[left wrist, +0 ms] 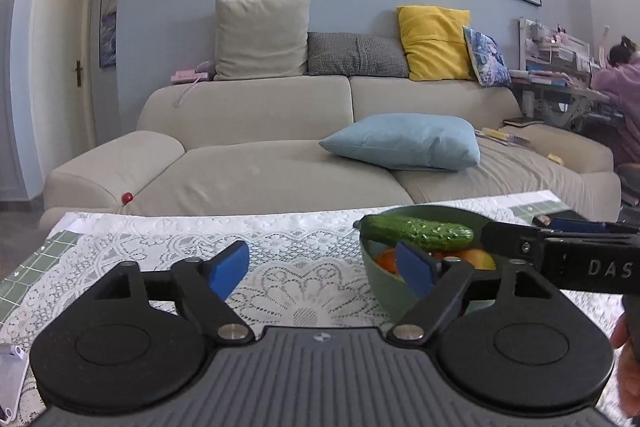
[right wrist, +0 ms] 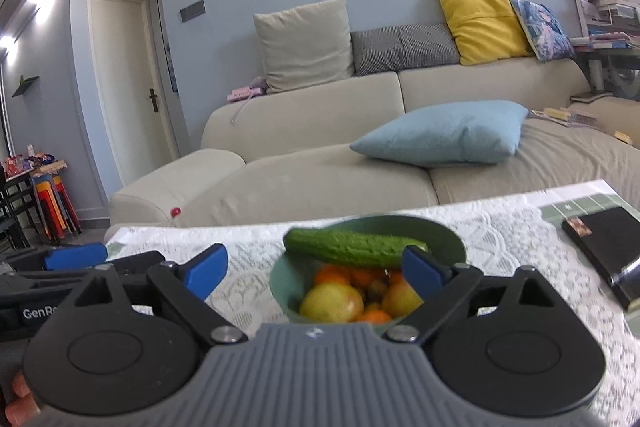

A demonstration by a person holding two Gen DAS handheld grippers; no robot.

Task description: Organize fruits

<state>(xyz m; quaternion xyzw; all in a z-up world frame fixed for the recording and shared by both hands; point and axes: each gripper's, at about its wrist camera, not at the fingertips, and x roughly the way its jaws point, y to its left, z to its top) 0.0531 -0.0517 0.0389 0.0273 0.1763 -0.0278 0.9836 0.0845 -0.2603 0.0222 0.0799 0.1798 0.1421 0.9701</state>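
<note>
A green bowl on the lace tablecloth holds oranges and yellow-red apples. A green cucumber lies across its rim. In the left wrist view the bowl is to the right with the cucumber on top. My left gripper is open and empty, left of the bowl. My right gripper is open and empty, just in front of the bowl; its right finger is by the cucumber's end.
A black notebook lies on the table at the right. A beige sofa with cushions stands behind the table. The right gripper's body reaches in from the right in the left wrist view.
</note>
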